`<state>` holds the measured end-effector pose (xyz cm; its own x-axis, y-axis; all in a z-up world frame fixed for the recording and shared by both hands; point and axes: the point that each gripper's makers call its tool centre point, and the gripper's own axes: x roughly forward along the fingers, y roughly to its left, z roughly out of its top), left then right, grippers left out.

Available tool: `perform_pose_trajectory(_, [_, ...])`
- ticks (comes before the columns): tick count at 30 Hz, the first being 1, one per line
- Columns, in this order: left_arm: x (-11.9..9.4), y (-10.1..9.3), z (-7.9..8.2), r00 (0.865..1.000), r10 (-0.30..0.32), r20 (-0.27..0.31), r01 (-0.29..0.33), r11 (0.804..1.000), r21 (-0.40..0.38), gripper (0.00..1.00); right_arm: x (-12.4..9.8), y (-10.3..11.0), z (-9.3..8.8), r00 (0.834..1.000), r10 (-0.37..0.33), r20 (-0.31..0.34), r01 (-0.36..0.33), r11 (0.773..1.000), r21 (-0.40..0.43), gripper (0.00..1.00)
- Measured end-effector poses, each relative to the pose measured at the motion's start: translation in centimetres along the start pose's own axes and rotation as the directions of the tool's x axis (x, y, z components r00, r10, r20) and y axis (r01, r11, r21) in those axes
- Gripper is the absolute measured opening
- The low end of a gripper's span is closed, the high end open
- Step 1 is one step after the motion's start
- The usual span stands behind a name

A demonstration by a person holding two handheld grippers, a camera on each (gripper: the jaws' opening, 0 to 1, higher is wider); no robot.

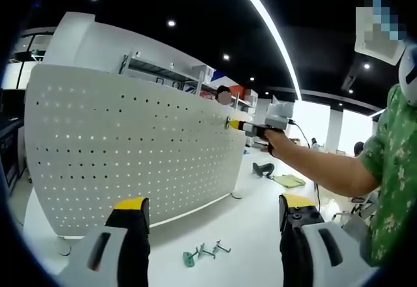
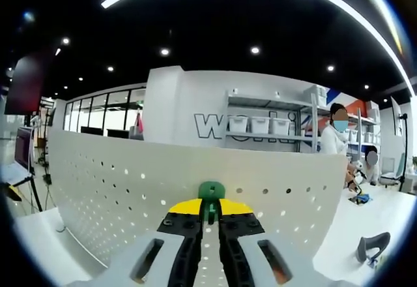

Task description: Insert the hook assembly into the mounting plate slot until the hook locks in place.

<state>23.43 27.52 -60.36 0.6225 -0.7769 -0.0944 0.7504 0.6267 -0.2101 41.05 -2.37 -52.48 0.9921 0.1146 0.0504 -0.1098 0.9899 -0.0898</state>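
A perforated mounting plate [image 1: 130,156] stands upright on a table [image 1: 247,235], spanning the left and centre of the left gripper view. Loose hooks [image 1: 205,253] lie on the table in front of it, at lower centre. At centre right, the right gripper [image 1: 242,126] meets the plate's upper right edge. In the right gripper view, a hook assembly [image 2: 211,199] sits at lower centre against the plate, shelves [image 2: 273,130] behind.

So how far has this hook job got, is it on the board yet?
Picked up: the right gripper is shut on a green hook and holds it at the white pegboard, near the top edge. Whether it has locked in, I cannot tell. Left to do: more hooks lie on the white table, and the left gripper is open with nothing between its jaws.
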Motion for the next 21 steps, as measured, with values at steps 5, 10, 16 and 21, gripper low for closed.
perform_pose_trajectory(5, [0.0, 0.0, -0.1, 1.0, -0.001, -0.002, 0.001, 1.0, -0.003, 0.84, -0.1, -0.1, 0.4, 1.0, -0.002, 0.004, 0.002, 1.0, -0.01, 0.08])
perform_pose_trajectory(10, [0.1, 0.1, -0.2, 1.0, -0.002, -0.003, 0.001, 1.0, -0.004, 0.83, 0.0, -0.1, 1.1, 1.0, 0.002, 0.02, -0.002, 1.0, -0.023, 0.08])
perform_pose_trajectory(16, [0.1, -0.1, -0.2, 1.0, -0.008, -0.005, 0.008, 1.0, -0.006, 0.83, 0.2, -0.2, 1.6, 1.0, -0.006, 0.018, 0.007, 0.998, -0.065, 0.07])
perform_pose_trajectory(21, [0.1, -0.2, -0.2, 1.0, -0.009, -0.003, 0.009, 1.0, -0.005, 0.83, 0.0, 0.0, 1.5, 1.0, -0.014, 0.02, 0.016, 0.992, -0.121, 0.07])
